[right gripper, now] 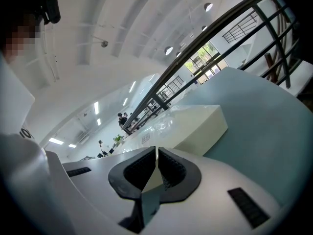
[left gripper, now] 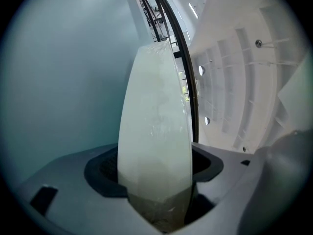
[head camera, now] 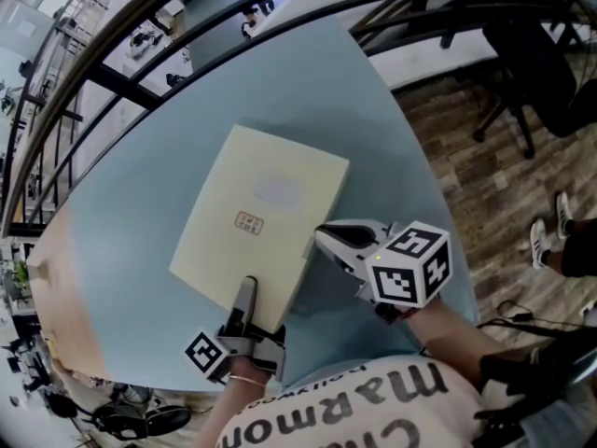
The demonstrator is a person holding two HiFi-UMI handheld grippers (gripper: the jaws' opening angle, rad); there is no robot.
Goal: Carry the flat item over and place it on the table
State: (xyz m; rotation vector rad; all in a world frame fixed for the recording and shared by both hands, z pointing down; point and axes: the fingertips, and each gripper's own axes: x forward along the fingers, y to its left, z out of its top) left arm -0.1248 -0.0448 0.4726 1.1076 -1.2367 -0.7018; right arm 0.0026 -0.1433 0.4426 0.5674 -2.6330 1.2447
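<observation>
Head view: I see one flat cream box point(head camera: 244, 194), rectangular with a small red stamp point(head camera: 249, 221), lying on the one rounded, matte blue-grey table point(head camera: 131, 250). There are two grippers. The left gripper point(head camera: 245, 292) reaches over the box's near edge, and the right gripper point(head camera: 322, 238) sits just beside its right edge. Each carries one marker cube point(head camera: 412, 264).

Left gripper view: the box's glossy edge stands between two ribbed black pads point(left gripper: 105, 168). They are spread wide, and a dark gap shows at the right one, so I read no squeeze.

Right gripper view: its two ribbed pads nearly meet, leaving a thin, empty slit. The box lies just beyond, with crinkled clear film on top.
</observation>
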